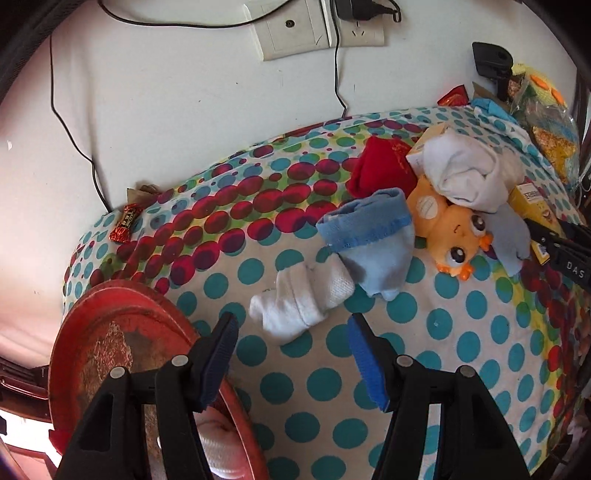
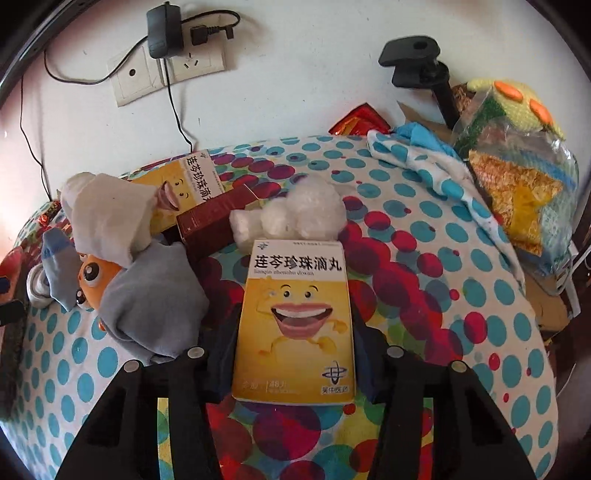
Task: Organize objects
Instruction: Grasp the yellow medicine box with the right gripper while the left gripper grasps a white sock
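Squarely between right gripper [image 2: 295, 354] jaws, yellow box [image 2: 295, 321] clamped, left gripper [image 1: 291, 354] jaws spread, empty.

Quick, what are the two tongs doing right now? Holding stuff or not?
Left tongs: open, holding nothing, above the white sock.
Right tongs: closed on the yellow box.

Two yellow boxes [image 2: 295, 321] [image 2: 192, 181]; one dark red box [image 2: 214, 225]; one orange toy [image 1: 448, 236]; one red plate [image 1: 110, 354]; one candy [image 1: 127, 223].

Home: socks [image 1: 295, 306], plush toy [image 1: 450, 236], wall socket [image 1: 295, 29]
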`<state>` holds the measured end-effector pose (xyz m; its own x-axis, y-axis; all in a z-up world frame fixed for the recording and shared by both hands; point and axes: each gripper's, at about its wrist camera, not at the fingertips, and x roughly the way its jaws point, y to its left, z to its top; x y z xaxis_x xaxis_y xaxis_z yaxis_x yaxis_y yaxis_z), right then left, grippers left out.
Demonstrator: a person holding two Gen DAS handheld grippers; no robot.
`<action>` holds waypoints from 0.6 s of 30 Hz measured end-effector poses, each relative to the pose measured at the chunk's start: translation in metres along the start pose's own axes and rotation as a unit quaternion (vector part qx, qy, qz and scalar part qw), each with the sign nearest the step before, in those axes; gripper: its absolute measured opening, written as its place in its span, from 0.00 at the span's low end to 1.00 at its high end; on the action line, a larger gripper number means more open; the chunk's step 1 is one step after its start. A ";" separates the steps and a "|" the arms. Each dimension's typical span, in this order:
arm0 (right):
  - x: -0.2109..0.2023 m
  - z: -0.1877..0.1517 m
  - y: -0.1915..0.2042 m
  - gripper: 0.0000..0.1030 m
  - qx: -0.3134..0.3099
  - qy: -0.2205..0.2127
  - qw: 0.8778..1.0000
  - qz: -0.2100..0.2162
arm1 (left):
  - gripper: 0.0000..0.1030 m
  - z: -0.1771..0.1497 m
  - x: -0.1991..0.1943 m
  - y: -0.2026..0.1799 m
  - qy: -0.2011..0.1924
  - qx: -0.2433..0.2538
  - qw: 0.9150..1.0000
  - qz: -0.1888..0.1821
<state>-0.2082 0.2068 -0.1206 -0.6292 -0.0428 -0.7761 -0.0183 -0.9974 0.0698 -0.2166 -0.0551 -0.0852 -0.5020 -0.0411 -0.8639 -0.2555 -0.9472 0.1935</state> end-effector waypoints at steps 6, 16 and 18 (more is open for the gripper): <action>0.003 -0.001 0.016 0.47 -0.034 0.007 0.999 -0.017 | 0.61 0.011 0.031 -0.001 0.026 0.009 1.000 0.006; 0.004 -0.001 0.017 0.47 -0.031 0.006 0.999 -0.016 | 0.39 0.004 0.028 0.003 0.018 -0.048 0.998 -0.031; 0.004 0.000 0.016 0.47 -0.030 0.006 0.999 -0.015 | 0.37 0.002 0.022 0.003 0.012 -0.052 0.998 -0.033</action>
<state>-0.2110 0.1906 -0.1232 -0.6195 -0.0126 -0.7849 0.0098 -0.9999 0.0083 -0.2295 -0.0579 -0.1027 -0.4661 0.0169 -0.8846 -0.1994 -0.9761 0.0865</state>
